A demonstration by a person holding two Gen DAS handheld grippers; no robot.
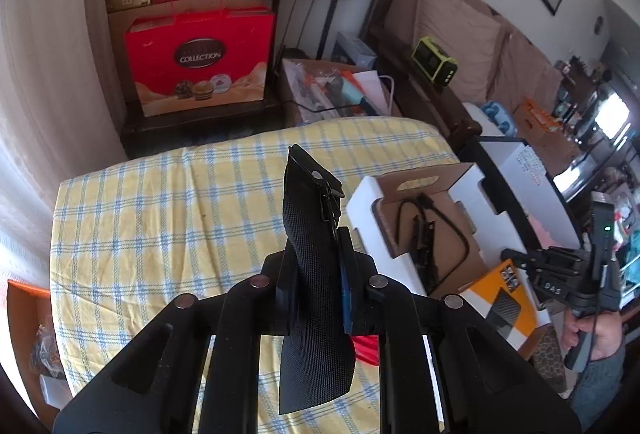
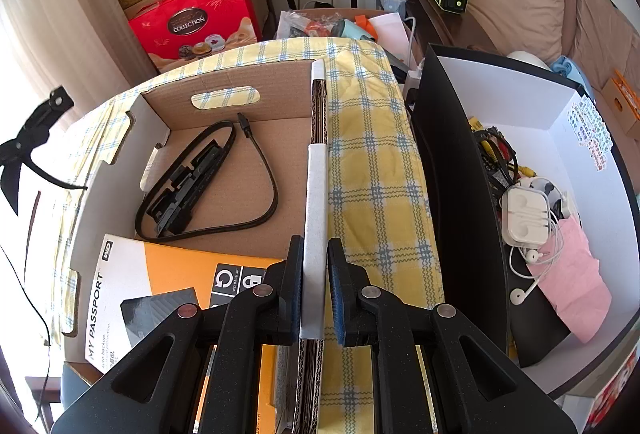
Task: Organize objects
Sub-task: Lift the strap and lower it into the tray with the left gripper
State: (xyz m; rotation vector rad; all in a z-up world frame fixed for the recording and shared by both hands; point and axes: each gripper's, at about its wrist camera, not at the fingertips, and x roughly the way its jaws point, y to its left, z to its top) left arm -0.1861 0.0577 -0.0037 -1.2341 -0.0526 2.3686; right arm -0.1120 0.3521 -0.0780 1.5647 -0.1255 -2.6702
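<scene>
Black zippered pouch (image 1: 316, 258) clamped in left gripper (image 1: 316, 298), held above checked cloth (image 1: 160, 218). Cardboard box (image 2: 224, 113), ahead and to its right, already holding cable (image 2: 256, 169) and hard-drive carton (image 2: 160, 282). Box wall (image 2: 316, 234) pinched by right gripper (image 2: 316, 294), probably steadying. Transfer step, judged. Next: carry pouch right over box, then release.

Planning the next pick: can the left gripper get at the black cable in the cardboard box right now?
Probably not yet. The left gripper is shut on a black zip pouch, so its jaws are occupied. The path itself looks free: the cardboard box is open-topped and the black cable lies uncovered on its floor.
</scene>
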